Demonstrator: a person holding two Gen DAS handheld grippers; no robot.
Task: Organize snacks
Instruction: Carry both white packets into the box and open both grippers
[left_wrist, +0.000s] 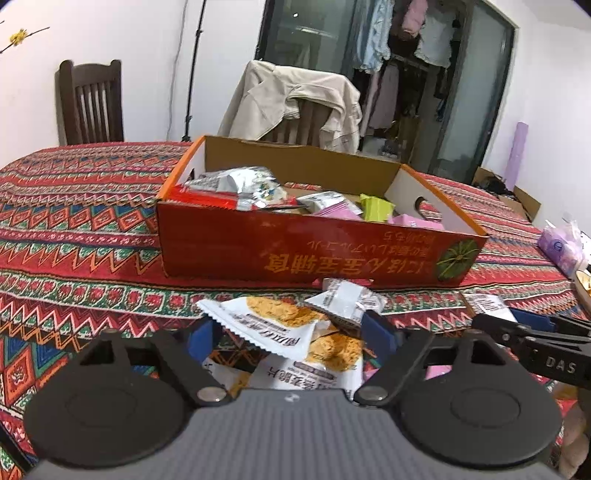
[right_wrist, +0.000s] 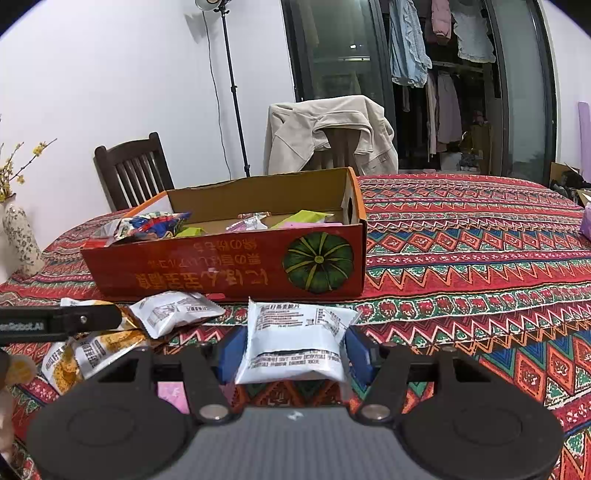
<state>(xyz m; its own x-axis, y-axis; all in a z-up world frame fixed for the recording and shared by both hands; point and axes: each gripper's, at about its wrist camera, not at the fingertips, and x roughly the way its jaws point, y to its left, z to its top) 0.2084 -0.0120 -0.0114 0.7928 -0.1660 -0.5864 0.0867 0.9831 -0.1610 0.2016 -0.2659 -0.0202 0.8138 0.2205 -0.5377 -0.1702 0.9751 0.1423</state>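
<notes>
The right gripper was clamped on a white snack packet, the red box lying just beyond it, while the left gripper gaped over loose packets.

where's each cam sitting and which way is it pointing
Left wrist: on the left gripper, low over the table, facing the red cardboard box; its own fingers straddle an oat-crisp packet, the right gripper entering at the right edge.
Right wrist: on the right gripper, facing the box's pumpkin end; its fingers flank a white packet.
Shared: box, patterned tablecloth, jacket-draped chair.
</notes>
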